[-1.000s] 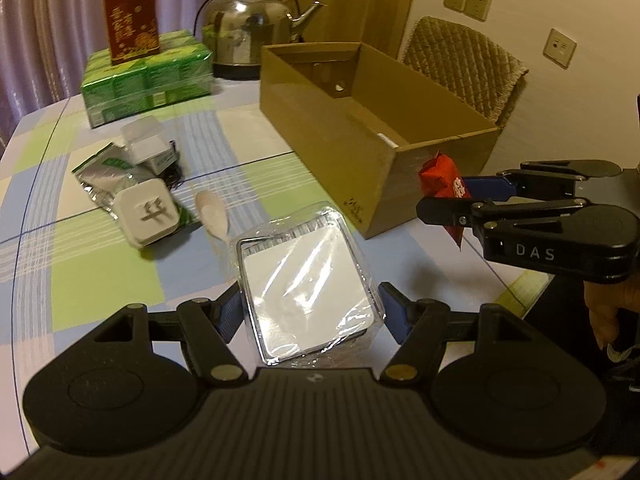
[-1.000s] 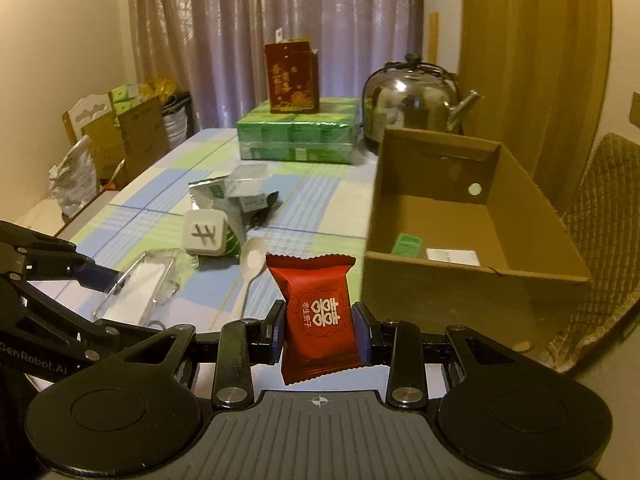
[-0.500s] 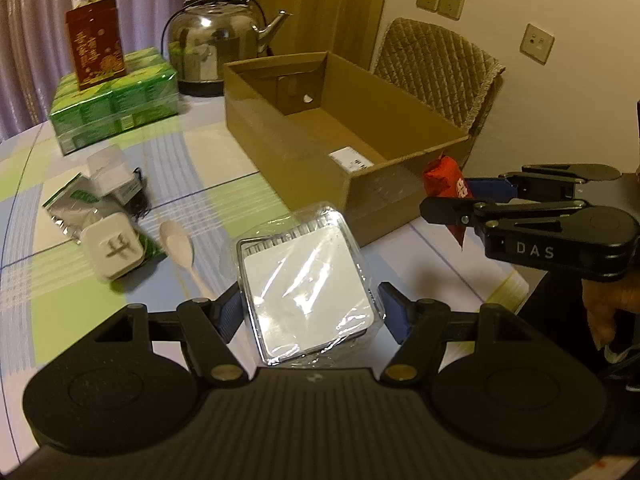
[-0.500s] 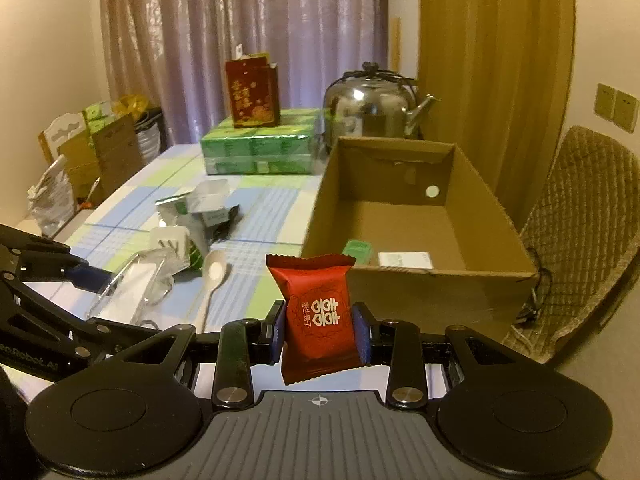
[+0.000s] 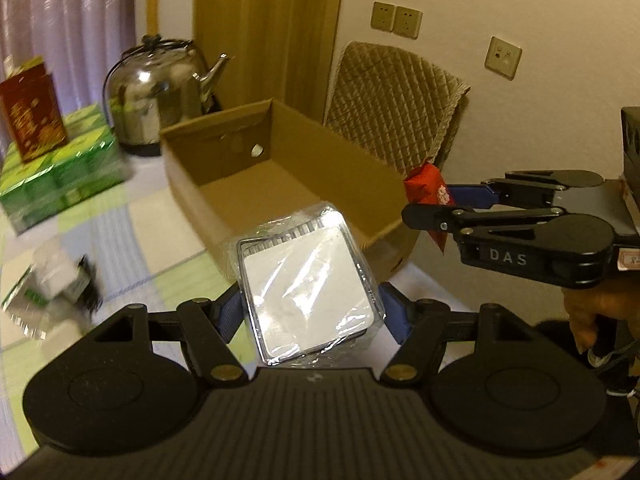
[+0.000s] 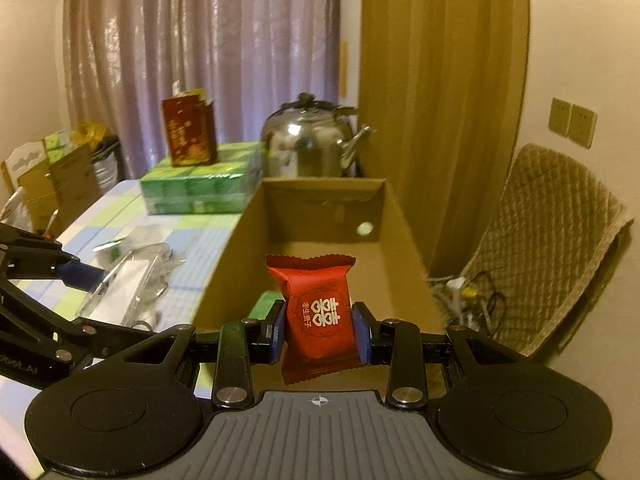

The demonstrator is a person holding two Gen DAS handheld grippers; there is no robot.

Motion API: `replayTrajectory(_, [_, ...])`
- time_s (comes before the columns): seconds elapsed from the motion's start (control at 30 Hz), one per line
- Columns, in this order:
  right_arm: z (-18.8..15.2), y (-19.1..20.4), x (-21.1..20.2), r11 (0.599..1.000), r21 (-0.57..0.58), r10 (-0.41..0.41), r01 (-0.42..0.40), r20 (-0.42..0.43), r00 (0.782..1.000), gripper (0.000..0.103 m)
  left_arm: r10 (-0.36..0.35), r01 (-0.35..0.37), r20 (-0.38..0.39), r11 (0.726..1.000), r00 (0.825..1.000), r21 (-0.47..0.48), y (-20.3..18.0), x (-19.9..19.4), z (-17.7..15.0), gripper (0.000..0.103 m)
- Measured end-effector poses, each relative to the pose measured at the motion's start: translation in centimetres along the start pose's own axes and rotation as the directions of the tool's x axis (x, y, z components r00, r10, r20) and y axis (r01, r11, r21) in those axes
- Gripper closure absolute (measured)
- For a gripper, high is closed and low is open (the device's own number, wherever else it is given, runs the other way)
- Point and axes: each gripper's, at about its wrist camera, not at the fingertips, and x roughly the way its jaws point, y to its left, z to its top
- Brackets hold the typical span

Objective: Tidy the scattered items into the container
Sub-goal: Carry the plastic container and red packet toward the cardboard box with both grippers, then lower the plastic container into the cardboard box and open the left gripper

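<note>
My left gripper [image 5: 312, 312] is shut on a flat white square pack in clear wrap [image 5: 308, 288], held in the air just in front of the near corner of the open cardboard box [image 5: 224, 128]. The same pack [image 6: 124, 284] shows edge-on at the left of the right wrist view. My right gripper [image 6: 319, 330] is shut on a red candy packet [image 6: 314, 308], upright, at the box's [image 6: 400, 216] near end. From the left wrist view the packet [image 5: 426, 190] hangs beside the box's right corner. A green item [image 6: 266, 304] lies inside the box.
A steel kettle [image 5: 160, 88] and green wrapped packs [image 5: 60, 176] with a red carton [image 5: 32, 120] stand behind the box. Loose packets [image 5: 52, 280] lie on the checked tablecloth at left. A padded chair [image 6: 556, 240] stands right of the table. A hand [image 5: 592, 312] grips the right tool.
Both grippers have travelled toward the box with their loads. The box now fills the middle of both views, and the scattered items have slid off to the left.
</note>
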Motion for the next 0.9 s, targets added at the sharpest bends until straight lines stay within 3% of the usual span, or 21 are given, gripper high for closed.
replayTrajectory(0.33, [1.7,-3.3,5.1,0.999,0.036,0.000,0.001,-0.027,1.000,0.071,-0.017,0.017,0.005,1.000,1.000,0.012,0.8,5.2,4.6,0.038])
replayTrajectory(0.9, [0.7,-5.7,10.2,0.997,0.079,0.009,-0.003,-0.078,0.997,0.071,-0.035,0.037,-0.069,0.999,0.997,0.027,2.1,12.4,4.7,0.037])
